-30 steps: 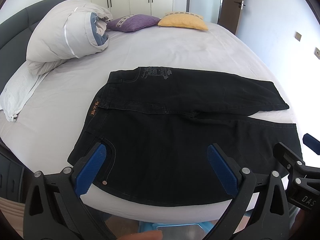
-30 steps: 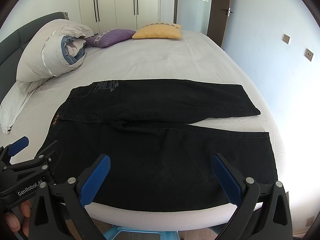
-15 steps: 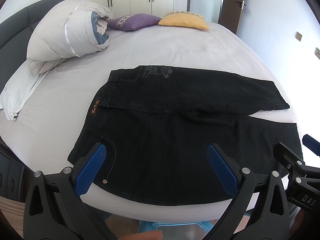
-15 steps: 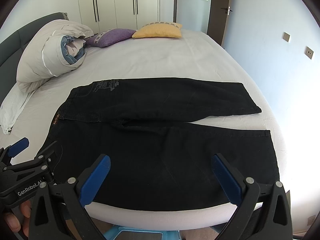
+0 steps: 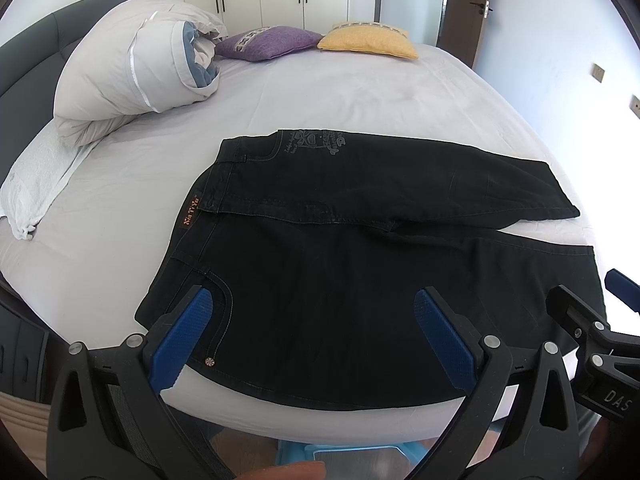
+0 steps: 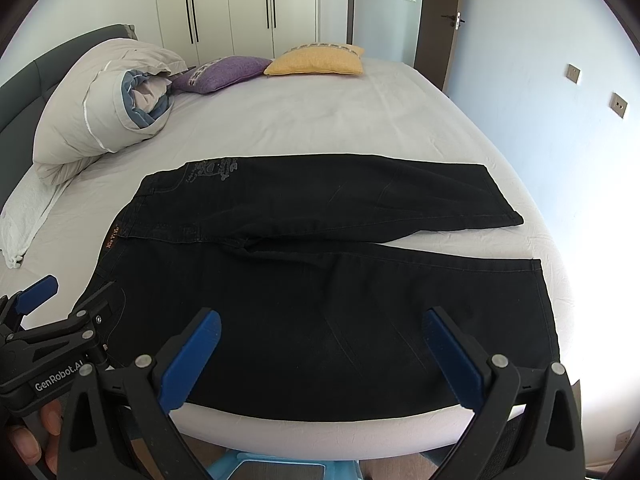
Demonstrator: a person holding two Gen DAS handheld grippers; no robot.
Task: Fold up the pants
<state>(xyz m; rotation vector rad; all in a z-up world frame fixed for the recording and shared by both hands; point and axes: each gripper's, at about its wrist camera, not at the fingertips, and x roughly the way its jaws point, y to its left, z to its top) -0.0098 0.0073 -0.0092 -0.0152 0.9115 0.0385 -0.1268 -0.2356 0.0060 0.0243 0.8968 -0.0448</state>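
Little has moved since earlier, black denim pants (image 5: 360, 272) spread flat on white-sheeted bed (image 5: 340, 92) ahead of wide-spread, empty left gripper (image 5: 312, 308) and right gripper (image 6: 320, 332).

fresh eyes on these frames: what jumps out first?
The black pants spread flat across the near edge of the white bed, waist to the left, legs to the right. Both grippers, left and right, hang open over the nearer leg. Far behind lie a rolled duvet, a purple cushion and a yellow cushion.
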